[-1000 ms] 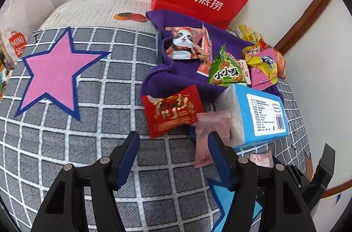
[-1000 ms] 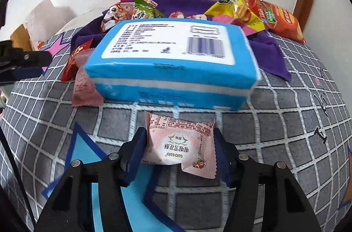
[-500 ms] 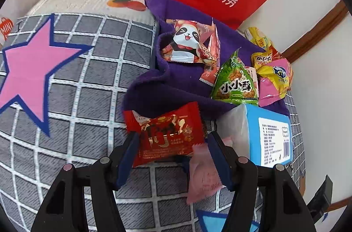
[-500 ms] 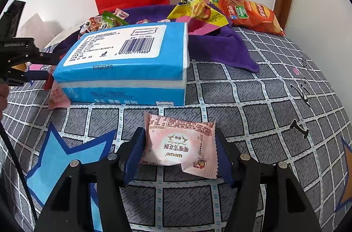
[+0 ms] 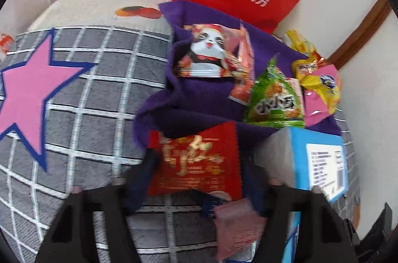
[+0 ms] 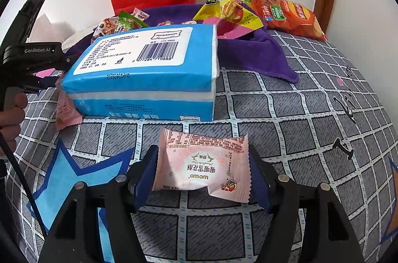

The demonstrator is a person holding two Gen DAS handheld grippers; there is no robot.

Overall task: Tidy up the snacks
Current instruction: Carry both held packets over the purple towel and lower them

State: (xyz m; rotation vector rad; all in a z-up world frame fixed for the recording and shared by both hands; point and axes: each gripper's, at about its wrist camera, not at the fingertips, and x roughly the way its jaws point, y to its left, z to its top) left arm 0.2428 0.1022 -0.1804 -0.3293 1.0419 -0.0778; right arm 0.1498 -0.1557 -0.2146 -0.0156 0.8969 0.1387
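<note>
Right wrist view: right tongs (image 6: 202,172) pinch a pale pink snack packet (image 6: 202,167); left tongs (image 5: 196,168) grip a red foil snack packet (image 5: 196,161).

A blue plastic-wrapped tissue pack (image 6: 146,68) lies on the grey checked bedspread (image 6: 286,113). At its 6 o'clock lies a pink snack packet (image 6: 202,165). At 12 o'clock, a purple cloth (image 6: 258,53) carries snack bags.

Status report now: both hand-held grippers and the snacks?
Left hand-held gripper straddles red snack packet. Right hand-held gripper straddles pink snack packet. Blue tissue pack close by.
</note>
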